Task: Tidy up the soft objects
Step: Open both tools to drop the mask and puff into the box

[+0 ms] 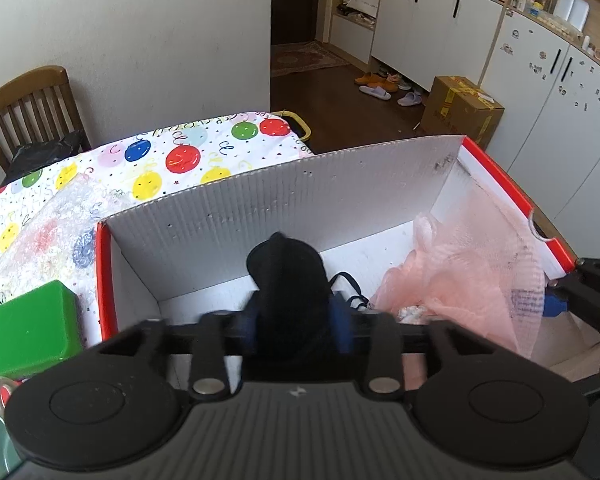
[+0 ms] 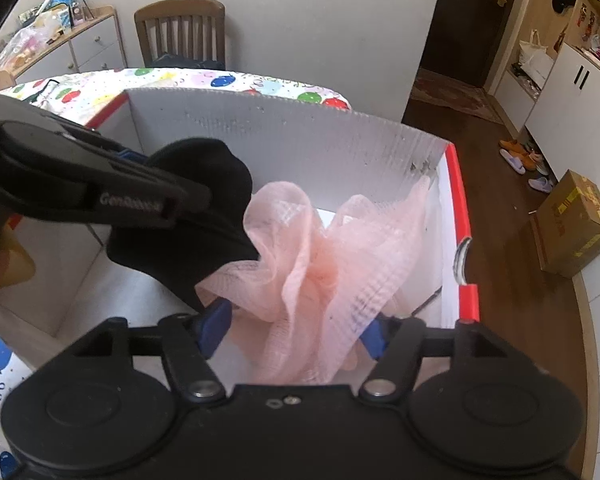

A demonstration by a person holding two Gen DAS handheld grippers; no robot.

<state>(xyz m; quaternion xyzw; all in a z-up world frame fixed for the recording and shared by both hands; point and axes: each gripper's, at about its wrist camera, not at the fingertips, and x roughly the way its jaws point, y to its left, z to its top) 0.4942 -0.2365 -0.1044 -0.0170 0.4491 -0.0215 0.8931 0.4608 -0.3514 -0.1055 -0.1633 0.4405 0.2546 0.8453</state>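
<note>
Fingers of the left gripper (image 1: pixel 300 320) pinched on a black soft item (image 1: pixel 286 280), perhaps a sock or small cloth, which stands up between the blue pads and hangs over the left-centre of the box floor. Beyond it, the white corrugated far wall of the red-edged box (image 1: pixel 300 188); outside the box's left wall, on the balloon-print worktop (image 1: pixel 172 148), a green block (image 1: pixel 32 328) and a sheet of bubble wrap (image 1: pixel 48 232), both well apart from the held piece. Further right, fingers of the right gripper (image 2: pixel 296 328) closed on a pink mesh puff (image 2: pixel 320 256), its folds fanning up and away from the pads toward the box's right wall. Black item (image 2: pixel 196 208) just beside the pink mesh, touching or nearly so at its left edge, with the left gripper (image 2: pixel 100 184) reaching in from that side. Both pieces held above the box interior rather than resting on it, as far as can be judged: black to the left, pink to the right, side by side along the box's long axis. Likely next: release straight down, each arm nearest its own half, with little clearance between the two bundles.
</note>
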